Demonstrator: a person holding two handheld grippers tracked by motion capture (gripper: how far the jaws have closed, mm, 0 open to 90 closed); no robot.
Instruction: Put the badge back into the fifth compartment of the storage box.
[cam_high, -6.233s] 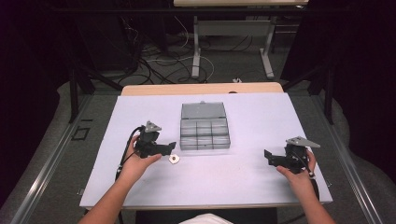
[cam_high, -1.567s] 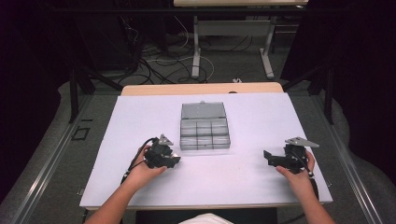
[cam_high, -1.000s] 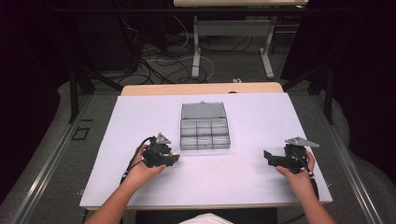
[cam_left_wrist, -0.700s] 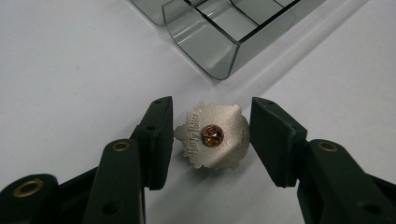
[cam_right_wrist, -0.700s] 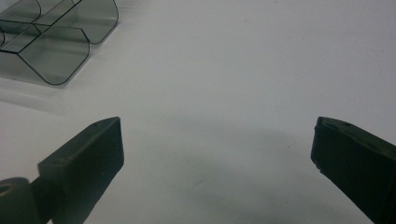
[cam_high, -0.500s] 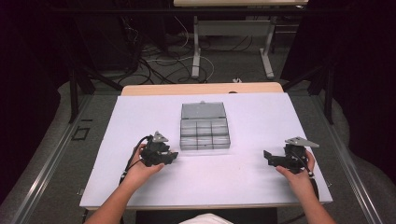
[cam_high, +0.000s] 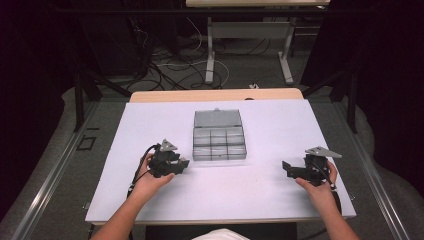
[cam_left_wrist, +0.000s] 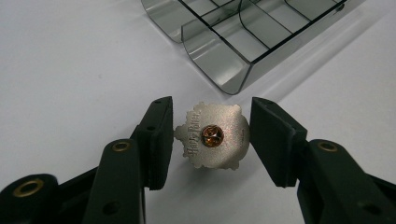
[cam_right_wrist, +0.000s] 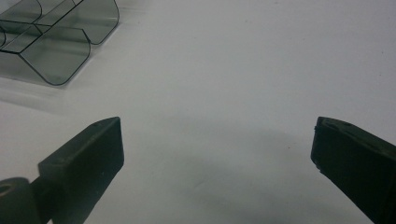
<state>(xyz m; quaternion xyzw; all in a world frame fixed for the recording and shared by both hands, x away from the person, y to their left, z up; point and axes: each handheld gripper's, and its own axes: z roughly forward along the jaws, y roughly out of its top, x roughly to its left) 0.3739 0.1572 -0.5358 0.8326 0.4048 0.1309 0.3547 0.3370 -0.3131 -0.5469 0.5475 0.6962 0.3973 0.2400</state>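
clear grey plastic compartment box: compartments empty. my left gripper clamps a silver scalloped pin badge, amber-studded; my right gripper gapes, empty.

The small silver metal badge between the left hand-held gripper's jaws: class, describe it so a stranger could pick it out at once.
On the white table, near the front left corner of the clear grey plastic compartment box, the left hand-held gripper clamps it. It is the small silver metal badge with a scalloped edge, a coppery stud at its centre and engraved lettering, the sole shiny metal piece.
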